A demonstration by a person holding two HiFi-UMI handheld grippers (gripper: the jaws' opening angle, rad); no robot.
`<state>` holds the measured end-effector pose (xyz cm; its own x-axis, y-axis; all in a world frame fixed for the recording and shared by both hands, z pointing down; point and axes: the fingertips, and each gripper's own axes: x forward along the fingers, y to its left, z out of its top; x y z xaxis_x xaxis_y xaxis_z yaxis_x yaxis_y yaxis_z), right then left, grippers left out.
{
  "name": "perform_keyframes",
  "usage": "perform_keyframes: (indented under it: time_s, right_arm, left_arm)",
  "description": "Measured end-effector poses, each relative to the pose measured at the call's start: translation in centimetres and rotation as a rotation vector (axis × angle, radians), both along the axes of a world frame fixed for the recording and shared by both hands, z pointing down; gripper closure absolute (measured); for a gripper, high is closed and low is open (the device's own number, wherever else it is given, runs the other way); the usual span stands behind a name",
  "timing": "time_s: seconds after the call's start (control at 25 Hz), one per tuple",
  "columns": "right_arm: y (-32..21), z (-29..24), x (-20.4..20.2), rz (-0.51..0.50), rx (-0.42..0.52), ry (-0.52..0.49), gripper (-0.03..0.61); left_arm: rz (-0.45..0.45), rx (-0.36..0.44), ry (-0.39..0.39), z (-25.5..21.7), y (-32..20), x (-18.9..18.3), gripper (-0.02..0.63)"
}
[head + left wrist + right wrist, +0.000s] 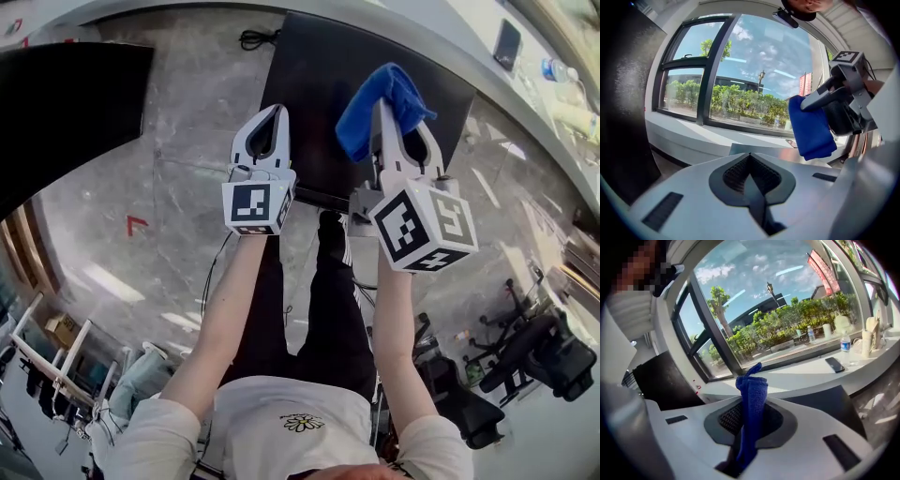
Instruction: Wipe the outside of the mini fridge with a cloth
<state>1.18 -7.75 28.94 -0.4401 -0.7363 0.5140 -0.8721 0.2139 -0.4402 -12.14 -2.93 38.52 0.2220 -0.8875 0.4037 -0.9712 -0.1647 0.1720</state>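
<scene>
a white cotton shirt [281, 422] and two bare forearms [225, 309] lead out to the square-printed marker cubes [255, 206]. the left gripper [277, 114] is smooth white plastic with black ribbed pads [736, 171]. its jaws are pressed together on nothing, meeting in a thin seam in its own view. just beside it, the right gripper [382, 127] is clamped on the blue cloth [398, 94], a soft, finely knitted fabric.

in the right gripper view the cloth [752, 404] is squeezed into a narrow band along the seam of the jaws. its long axis runs straight out past the tips, where it ends in a rounded roll with a small peak. seen from the left gripper view, the cloth [812, 126] hangs down as a flat, roughly rectangular fold.

in the head view the cloth shows over the flat, matt black top of the box-shaped mini fridge [309, 84]; whether they touch i cannot tell. around the fridge lies a glossy grey veined stone floor [187, 131]. beyond, a curved white sill [797, 376] carries a dark phone [834, 364] and a clear bottle [844, 344] under a black-framed window [712, 333].
</scene>
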Motion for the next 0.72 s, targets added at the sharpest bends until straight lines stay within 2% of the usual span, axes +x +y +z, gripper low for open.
perform_keyframes:
  time_s: [0.16, 0.36, 0.48, 0.72]
  right_arm:
    - [0.4, 1.4, -6.0, -0.059, -0.067, -0.052, 0.516]
    - [0.5, 5.8, -12.0, -0.121, -0.171, -0.083, 0.517]
    - [0.7, 9.2, -14.7, -0.157, -0.224, -0.048, 0.517]
    - [0.2, 14.8, -17.7, -0.190, -0.287, 0.088, 0.517]
  left_arm:
    - [-0.039, -0.006, -0.011, 0.7, 0.5, -3.5, 0.609]
    - [-0.109, -0.034, -0.014, 3.0, 0.9, -7.6, 0.609]
    - [-0.128, -0.050, -0.013, 3.9, 1.5, -9.3, 0.609]
    - [-0.143, -0.052, 0.000, 4.3, 1.2, -11.3, 0.609]
